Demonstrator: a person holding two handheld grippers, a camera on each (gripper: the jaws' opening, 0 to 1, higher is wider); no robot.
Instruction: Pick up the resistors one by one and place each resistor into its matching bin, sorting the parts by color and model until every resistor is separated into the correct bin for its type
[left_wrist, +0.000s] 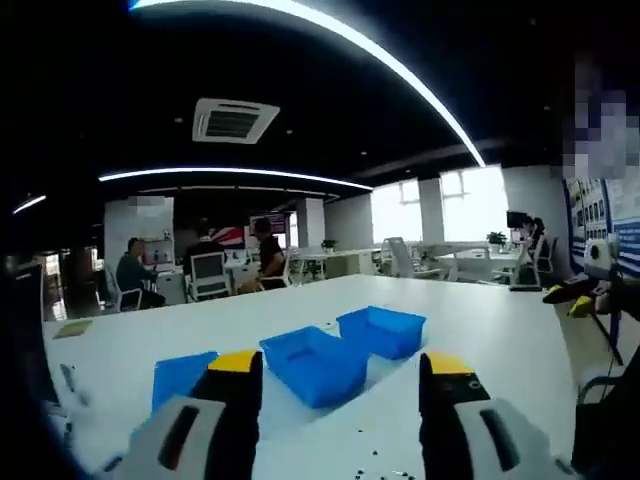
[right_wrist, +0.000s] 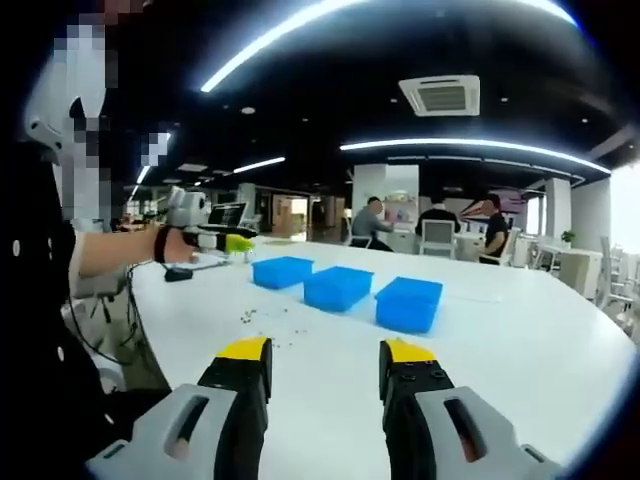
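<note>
Right gripper view, resistors (right_wrist: 262, 318) just ahead of spread jaws (empty)

We list one white desk (right_wrist: 520, 330): three blue bins (right_wrist: 338, 287) in a row mid-surface, small scattered resistors (right_wrist: 262, 318) beside them, towards the near edge.

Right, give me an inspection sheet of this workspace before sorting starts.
Surface: large white table, mostly bare.
Job's things: three blue bins in a row, contents not visible; small loose resistors scattered on the table in front of them, too small to tell types.
Clutter: a small dark object near the table edge.
Grippers: left gripper and right gripper both open, empty, above the table.
Cables: dark cables hanging beside the table edge.
Surroundings: open office, people seated at desks, ceiling light strips, bright windows.
</note>
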